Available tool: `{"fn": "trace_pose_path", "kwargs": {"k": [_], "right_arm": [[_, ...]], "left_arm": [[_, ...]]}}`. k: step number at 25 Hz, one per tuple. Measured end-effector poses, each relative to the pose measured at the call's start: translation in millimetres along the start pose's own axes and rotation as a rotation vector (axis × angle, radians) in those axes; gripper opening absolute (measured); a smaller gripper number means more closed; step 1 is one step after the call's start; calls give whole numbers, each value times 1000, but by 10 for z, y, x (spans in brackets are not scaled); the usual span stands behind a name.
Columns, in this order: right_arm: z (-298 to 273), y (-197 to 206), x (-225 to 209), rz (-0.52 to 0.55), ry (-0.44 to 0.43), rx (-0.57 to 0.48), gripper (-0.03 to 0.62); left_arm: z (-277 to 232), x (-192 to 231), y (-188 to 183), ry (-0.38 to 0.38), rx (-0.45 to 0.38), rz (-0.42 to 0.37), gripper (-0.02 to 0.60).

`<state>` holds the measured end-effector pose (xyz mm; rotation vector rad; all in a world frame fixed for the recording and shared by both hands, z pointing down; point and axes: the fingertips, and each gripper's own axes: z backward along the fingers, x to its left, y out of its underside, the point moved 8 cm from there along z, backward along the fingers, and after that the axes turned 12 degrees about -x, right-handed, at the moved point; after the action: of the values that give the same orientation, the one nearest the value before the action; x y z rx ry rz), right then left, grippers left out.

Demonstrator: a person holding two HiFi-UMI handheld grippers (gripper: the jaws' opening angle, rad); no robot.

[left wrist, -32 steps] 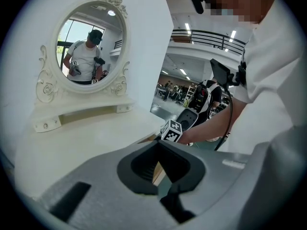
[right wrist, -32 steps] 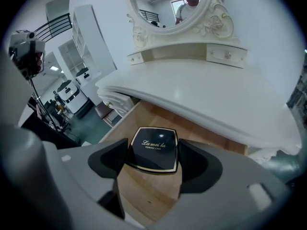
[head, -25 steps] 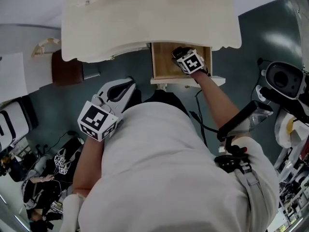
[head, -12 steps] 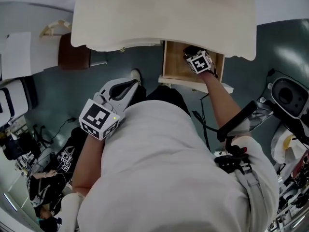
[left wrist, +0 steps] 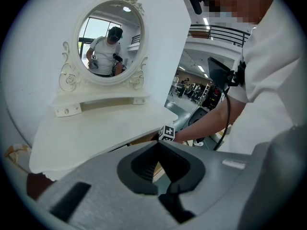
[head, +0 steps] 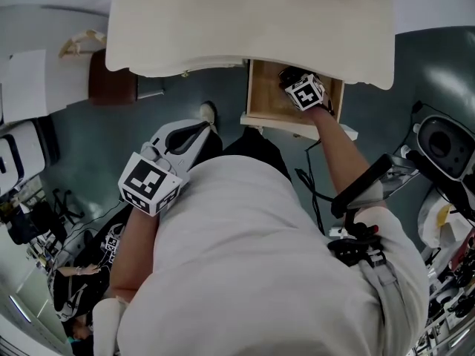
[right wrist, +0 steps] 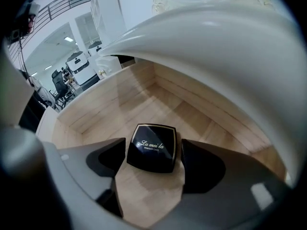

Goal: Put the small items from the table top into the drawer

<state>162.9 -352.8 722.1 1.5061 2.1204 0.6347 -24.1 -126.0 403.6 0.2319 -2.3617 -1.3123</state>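
Right gripper jaws are opening around the compact on the drawer floor, so that item looks stowed. Left gripper is pressed together, empty.

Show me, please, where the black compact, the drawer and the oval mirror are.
black compact (right wrist: 151, 147): right gripper view, middle of its lid.
drawer (right wrist: 158, 104): right gripper view, bare wooden bottom.
oval mirror (left wrist: 110, 40): left gripper view, middle of the glass.

The table top overhangs the open drawer, whose floor lies bare around the compact.
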Motion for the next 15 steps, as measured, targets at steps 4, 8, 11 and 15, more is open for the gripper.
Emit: {"fn": "trace_pose_path", "kwargs": {"k": [4,8,11,15], "right_arm": [[97,-68,9,5,-1,-18,365],[282,-62,95,1,17,-17,337],[437,-80,175,-4,39,-22,297],[771,-108,317,-22,122,-35,183]], "left_arm": [[-52,13,-42,41,8,-22,2],[-77,27,-82,100,-5,-56,2],[-27,53,-117,138,-26,-84,2],[131,25,-101,189,-63,-110,2]]}}
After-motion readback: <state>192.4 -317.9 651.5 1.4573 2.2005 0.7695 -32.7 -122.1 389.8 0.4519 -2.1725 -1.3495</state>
